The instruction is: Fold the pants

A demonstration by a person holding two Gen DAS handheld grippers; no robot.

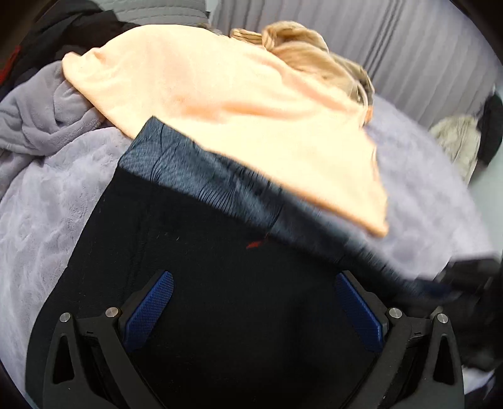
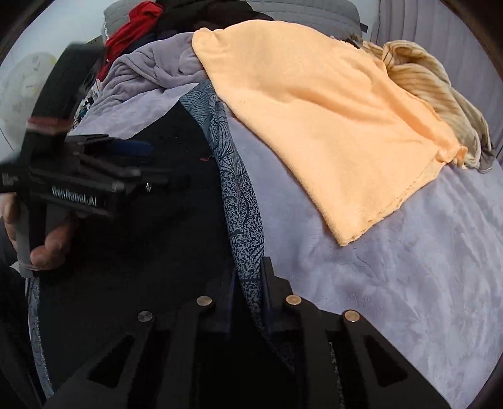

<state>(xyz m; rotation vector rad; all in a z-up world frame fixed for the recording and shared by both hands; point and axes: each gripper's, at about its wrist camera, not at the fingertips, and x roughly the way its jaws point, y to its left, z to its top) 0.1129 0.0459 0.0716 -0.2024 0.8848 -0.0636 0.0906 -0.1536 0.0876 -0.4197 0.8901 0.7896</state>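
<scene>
The black pants (image 1: 201, 270) with a blue-grey patterned waistband (image 1: 201, 176) lie on a lilac fleece blanket (image 1: 56, 195). My left gripper (image 1: 251, 302) is open just above the black fabric, its blue pads (image 1: 151, 308) spread wide and holding nothing. In the right wrist view my right gripper (image 2: 250, 283) is shut on the patterned waistband (image 2: 239, 195), with the black pants (image 2: 151, 251) to its left. The left gripper (image 2: 94, 170), held by a hand, shows there over the pants.
A peach cloth (image 1: 239, 103) overlaps the waistband's far edge; it also shows in the right wrist view (image 2: 314, 126). A tan ribbed garment (image 2: 433, 88) lies behind it. Red and dark clothes (image 2: 138, 28) pile at the back left. A ribbed headboard (image 1: 408, 47) stands behind.
</scene>
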